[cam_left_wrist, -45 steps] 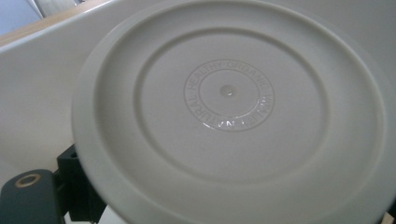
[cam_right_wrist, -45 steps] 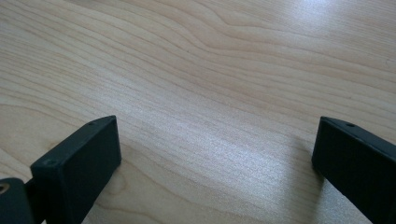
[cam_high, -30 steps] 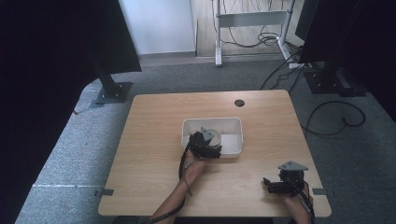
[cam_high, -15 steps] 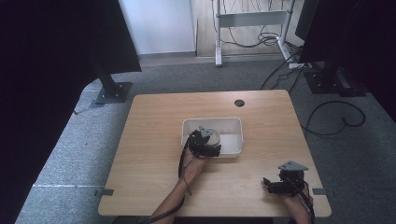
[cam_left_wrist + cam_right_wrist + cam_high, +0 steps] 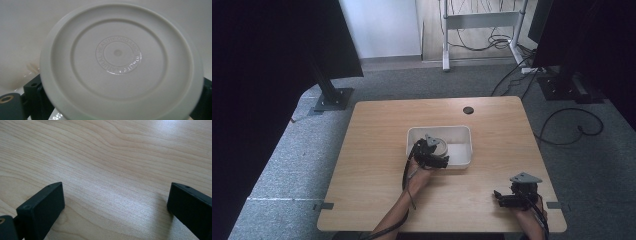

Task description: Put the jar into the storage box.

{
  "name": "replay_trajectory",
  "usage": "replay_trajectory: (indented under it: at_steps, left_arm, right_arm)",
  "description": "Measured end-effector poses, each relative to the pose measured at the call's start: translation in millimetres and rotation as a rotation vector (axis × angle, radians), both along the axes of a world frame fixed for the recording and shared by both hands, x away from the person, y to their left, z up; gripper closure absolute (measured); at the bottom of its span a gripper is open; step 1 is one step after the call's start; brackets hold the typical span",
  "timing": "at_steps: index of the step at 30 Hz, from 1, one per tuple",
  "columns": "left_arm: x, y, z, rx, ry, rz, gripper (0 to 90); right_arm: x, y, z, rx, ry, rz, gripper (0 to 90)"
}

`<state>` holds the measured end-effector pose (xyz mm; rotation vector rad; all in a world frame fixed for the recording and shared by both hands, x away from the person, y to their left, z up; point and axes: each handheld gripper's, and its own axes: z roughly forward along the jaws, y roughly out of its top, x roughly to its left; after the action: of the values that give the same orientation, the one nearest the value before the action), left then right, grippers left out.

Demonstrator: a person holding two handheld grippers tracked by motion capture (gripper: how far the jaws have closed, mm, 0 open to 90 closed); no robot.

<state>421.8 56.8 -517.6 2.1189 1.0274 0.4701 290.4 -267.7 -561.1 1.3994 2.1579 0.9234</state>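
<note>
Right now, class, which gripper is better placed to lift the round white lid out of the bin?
Left. The left gripper is at the white bin, its jaws either side of the round lid. The right gripper rests open on bare table, well away.

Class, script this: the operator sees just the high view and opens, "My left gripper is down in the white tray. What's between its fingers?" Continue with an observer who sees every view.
Observer: A round white disc, like a lid, fills the gap of the left gripper; its fingers flank the rim.
Operator: Any marking on it?
Observer: A ring of raised lettering circles its centre.
Operator: And my right gripper?
Observer: The right gripper is open, with bare wooden table between its fingers.
</note>
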Motion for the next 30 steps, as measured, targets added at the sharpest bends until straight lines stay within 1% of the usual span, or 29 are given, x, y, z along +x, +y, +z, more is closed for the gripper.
replay_trajectory:
  at_steps: [8, 13, 17, 30]
  left_arm:
    - [-4.3, 3.0, 7.9, -0.009, -0.015, -0.004, 4.9]
    - [-7.8, 5.5, 14.4, -0.008, -0.034, -0.008, 4.9]
    - [-11.4, 7.3, 19.6, -0.01, -0.041, -0.011, 4.9]
    - [-21.7, 13.6, 27.7, -0.009, -0.065, -0.028, 5.3]
  right_arm:
    - [0.0, 0.0, 0.0, 0.0, 0.0, 0.0, 0.7]
    - [0.0, 0.0, 0.0, 0.0, 0.0, 0.0, 0.7]
    - [0.0, 0.0, 0.0, 0.0, 0.0, 0.0, 0.7]
    - [0.0, 0.0, 0.0, 0.0, 0.0, 0.0, 0.7]
